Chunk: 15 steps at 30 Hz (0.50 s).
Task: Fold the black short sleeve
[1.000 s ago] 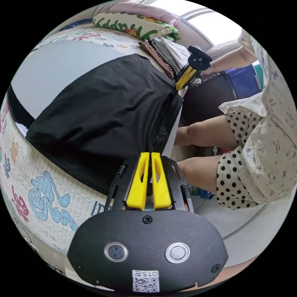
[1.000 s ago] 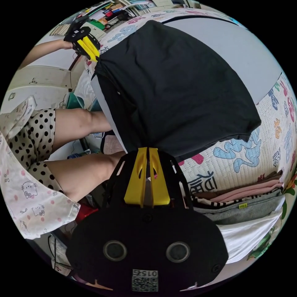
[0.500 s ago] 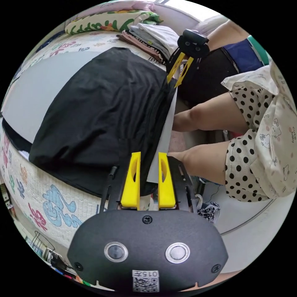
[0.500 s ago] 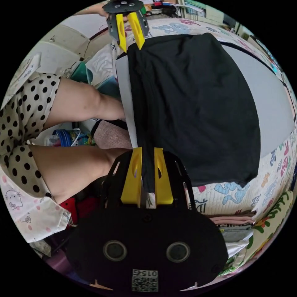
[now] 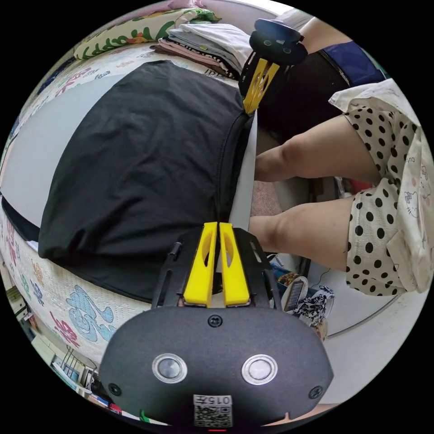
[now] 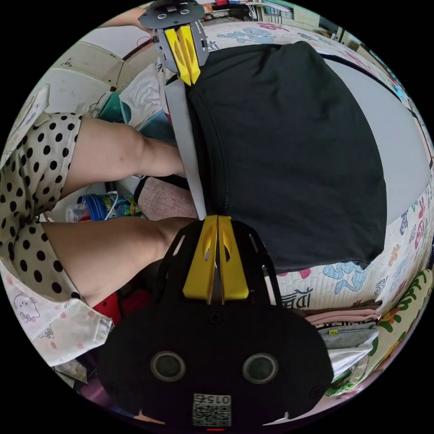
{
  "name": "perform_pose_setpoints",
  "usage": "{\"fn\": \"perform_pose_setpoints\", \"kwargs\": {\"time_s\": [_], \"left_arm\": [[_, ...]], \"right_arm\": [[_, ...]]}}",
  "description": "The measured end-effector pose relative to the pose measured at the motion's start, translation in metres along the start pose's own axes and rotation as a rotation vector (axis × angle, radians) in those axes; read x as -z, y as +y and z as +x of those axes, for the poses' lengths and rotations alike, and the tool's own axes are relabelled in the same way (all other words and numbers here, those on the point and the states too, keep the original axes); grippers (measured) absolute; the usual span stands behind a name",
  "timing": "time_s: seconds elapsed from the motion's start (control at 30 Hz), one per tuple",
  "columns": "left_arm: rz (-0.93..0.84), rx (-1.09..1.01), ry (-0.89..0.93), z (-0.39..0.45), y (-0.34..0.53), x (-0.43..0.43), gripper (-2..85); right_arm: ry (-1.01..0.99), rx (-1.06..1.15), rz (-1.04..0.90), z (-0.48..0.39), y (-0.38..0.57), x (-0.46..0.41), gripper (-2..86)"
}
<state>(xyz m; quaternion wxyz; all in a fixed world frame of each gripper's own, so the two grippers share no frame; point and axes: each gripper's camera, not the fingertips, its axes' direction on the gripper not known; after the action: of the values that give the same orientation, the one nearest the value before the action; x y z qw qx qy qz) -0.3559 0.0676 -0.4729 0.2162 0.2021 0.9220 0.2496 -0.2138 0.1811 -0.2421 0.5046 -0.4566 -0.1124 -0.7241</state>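
At the near edge of the black short sleeve [image 5: 135, 172], the left gripper [image 5: 216, 226] had its yellow jaws pressed together on the folded hem, and the right gripper [image 6: 217, 219] pinched the same edge at its other end. Half a second earlier both pairs of jaws stood spread astride that edge; they had since closed on it.

Each view caught the other tool at the far end of the hem: the right gripper [image 5: 252, 107] in the left gripper view, the left gripper [image 6: 190, 80] in the right gripper view, both with jaws together on the cloth.

The garment lay flat as a broad, matte, finely knit dark rectangle on a smooth grey board [image 5: 40, 140], its doubled edge running along the board's pale rim beside the person's knees [image 5: 289, 153]. Under the board was a quilted bed cover [image 5: 77, 307] printed with coloured characters.

The left gripper view showed a stack of folded clothes [image 5: 203, 40] beyond the shirt, with a leafy-patterned pillow [image 5: 131, 31] behind it, and the person's polka-dot shorts [image 5: 384, 217]. The right gripper view showed the same stack [image 6: 348, 334] low at its edge, a blue container [image 6: 97, 208] on the floor between the legs, and shelves [image 6: 266, 7] at the far side of the room.
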Motion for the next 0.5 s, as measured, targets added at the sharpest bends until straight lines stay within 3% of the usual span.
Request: {"fn": "perform_pose_setpoints", "kwargs": {"time_s": [0.13, 0.3, 0.4, 0.5], "left_arm": [[-0.045, 0.074, 0.032, 0.000, -0.045, 0.008, 2.2], [0.069, 0.201, 0.106, -0.019, -0.075, 0.073, 5.3], [0.218, 0.429, 0.079, -0.066, -0.076, 0.138, 6.4], [0.430, 0.816, -0.004, -0.135, -0.063, 0.197, 7.7]], "right_arm": [[-0.101, -0.076, -0.042, 0.024, 0.000, -0.007, 2.0], [-0.259, -0.442, 0.214, 0.102, 0.046, 0.059, 5.8], [-0.213, -0.740, 0.363, 0.183, 0.086, 0.098, 7.4], [-0.218, -1.092, 0.428, 0.271, 0.119, 0.110, 9.5]]}}
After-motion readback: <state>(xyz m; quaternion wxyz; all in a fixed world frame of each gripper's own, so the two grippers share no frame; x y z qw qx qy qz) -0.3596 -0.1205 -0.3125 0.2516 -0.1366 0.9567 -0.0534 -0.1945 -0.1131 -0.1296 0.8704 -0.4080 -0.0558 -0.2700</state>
